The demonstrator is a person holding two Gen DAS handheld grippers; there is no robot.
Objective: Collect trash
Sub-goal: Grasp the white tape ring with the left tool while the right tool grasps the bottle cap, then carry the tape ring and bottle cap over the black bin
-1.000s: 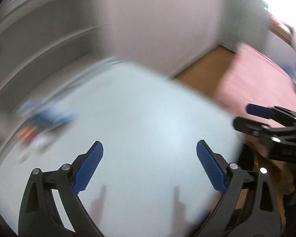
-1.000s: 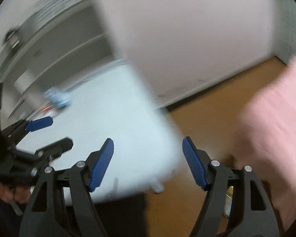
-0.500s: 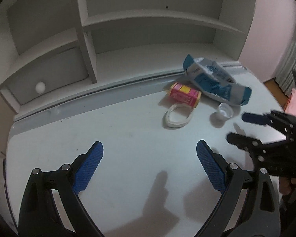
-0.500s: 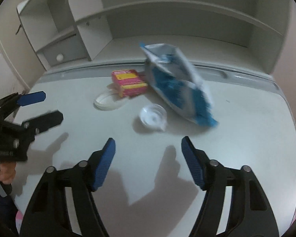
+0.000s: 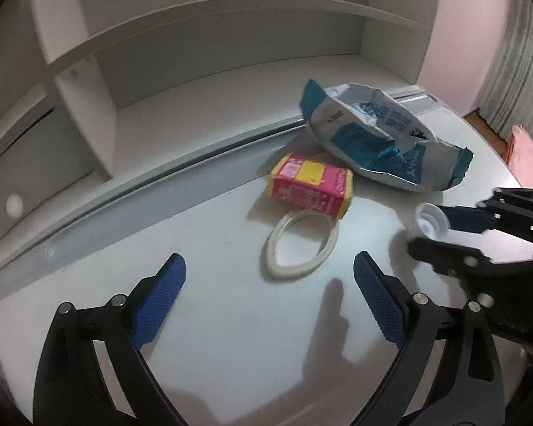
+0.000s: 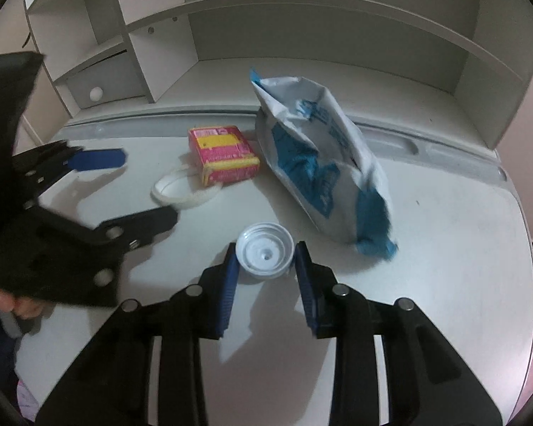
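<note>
On the white desk lie a crumpled blue-and-white bag, a pink-and-yellow carton, a white plastic ring and a white bottle cap. My right gripper is closing, with both blue pads against the cap's sides. From the left wrist view the cap sits tilted between the right gripper's fingers. My left gripper stands open just in front of the ring and holds nothing.
A white shelf unit with a small drawer stands along the back of the desk. A raised grey strip runs in front of it. Wooden floor and a pink mat show beyond the desk's right edge.
Both views swung from the room onto the desk, then drew nearer the trash. The right gripper's jaws went from wide apart to closed around the white cap. The left jaws stayed open.
</note>
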